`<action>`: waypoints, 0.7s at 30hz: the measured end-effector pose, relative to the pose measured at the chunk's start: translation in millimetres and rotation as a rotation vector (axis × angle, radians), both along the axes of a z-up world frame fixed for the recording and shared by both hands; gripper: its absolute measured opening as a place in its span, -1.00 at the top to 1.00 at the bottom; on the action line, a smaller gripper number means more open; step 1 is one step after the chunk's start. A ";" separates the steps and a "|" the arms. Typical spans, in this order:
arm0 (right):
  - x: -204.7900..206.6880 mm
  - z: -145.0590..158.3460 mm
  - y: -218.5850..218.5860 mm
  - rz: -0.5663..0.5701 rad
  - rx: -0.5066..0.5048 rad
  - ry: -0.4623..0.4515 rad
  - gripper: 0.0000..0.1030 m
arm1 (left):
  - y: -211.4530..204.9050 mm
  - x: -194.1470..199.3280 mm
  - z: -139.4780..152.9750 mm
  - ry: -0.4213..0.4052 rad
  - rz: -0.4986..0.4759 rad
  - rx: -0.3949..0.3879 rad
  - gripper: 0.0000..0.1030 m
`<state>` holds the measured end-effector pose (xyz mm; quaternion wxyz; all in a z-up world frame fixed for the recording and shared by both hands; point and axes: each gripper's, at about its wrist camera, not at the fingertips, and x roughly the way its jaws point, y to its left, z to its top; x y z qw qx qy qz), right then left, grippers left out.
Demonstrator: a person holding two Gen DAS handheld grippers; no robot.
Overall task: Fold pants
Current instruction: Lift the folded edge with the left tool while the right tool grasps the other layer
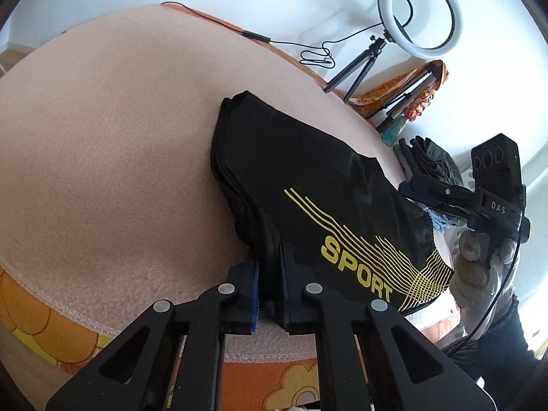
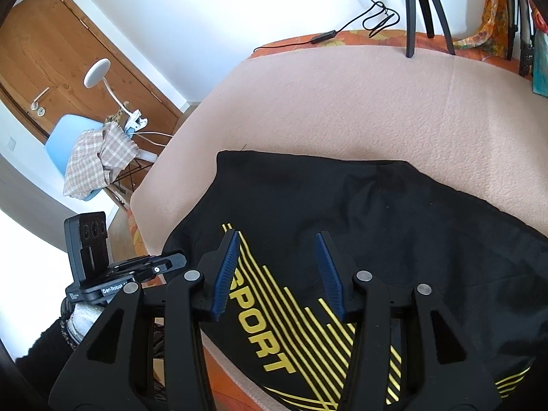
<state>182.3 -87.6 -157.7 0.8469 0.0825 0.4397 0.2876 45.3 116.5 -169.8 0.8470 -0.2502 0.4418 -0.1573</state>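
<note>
Black pants (image 1: 308, 178) with yellow "SPORT" print lie folded in several layers on a pink blanket (image 1: 113, 144). My left gripper (image 1: 270, 274) is shut on the near folded edge of the pants, the layers pinched between its blue pads. My right gripper (image 2: 277, 267) is open and empty, hovering just above the print on the pants (image 2: 376, 222). It also shows in the left wrist view (image 1: 411, 185) at the pants' right edge. The left gripper shows in the right wrist view (image 2: 171, 260) at the pants' left edge.
A ring light on a tripod (image 1: 421, 13) and a cable (image 1: 315, 54) stand past the blanket's far edge. Dark clothes (image 1: 431, 164) lie at the right. A blue chair with a checked cloth (image 2: 92, 154) and a wooden door (image 2: 51, 61) are at the left.
</note>
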 end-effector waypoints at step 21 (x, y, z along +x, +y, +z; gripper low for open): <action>81.5 -25.5 170.1 0.145 -0.203 0.190 -0.22 | -32.3 -6.3 13.4 -0.101 -0.109 0.067 0.85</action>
